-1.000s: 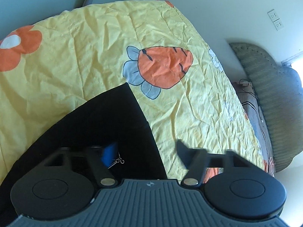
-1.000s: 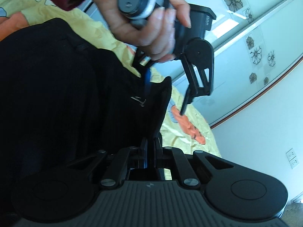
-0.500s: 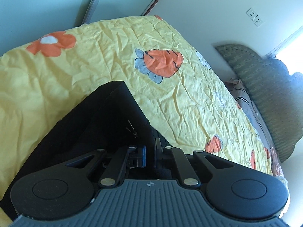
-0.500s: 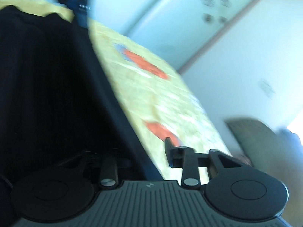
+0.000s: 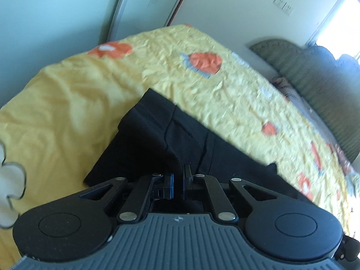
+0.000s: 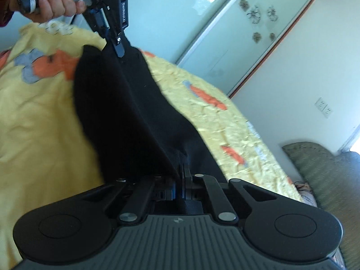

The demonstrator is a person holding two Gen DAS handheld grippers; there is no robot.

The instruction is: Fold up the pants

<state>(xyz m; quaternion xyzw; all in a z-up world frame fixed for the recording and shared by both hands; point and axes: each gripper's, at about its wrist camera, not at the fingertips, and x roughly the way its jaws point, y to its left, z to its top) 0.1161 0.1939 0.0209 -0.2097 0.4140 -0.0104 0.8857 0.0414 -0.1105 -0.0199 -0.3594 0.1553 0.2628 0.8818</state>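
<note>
Black pants (image 5: 157, 135) lie folded on a yellow bedsheet (image 5: 67, 103) with orange carrot prints. My left gripper (image 5: 178, 180) is shut on an edge of the pants. My right gripper (image 6: 180, 180) is shut on another edge of the same pants (image 6: 126, 103), which stretch taut and raised away from it. In the right wrist view the left gripper (image 6: 118, 45) shows at the far end, pinching the fabric, held by a hand (image 6: 54, 0).
The bed runs to a green padded headboard (image 5: 315, 72) at the right. A glass sliding door (image 6: 236, 33) and a white wall with a socket (image 6: 324, 108) stand behind the bed. Patterned pillows (image 5: 299, 105) lie near the headboard.
Both grippers went from open to shut on the pants. They have moved apart and lifted, so the black fabric is stretched between them above the sheet.
</note>
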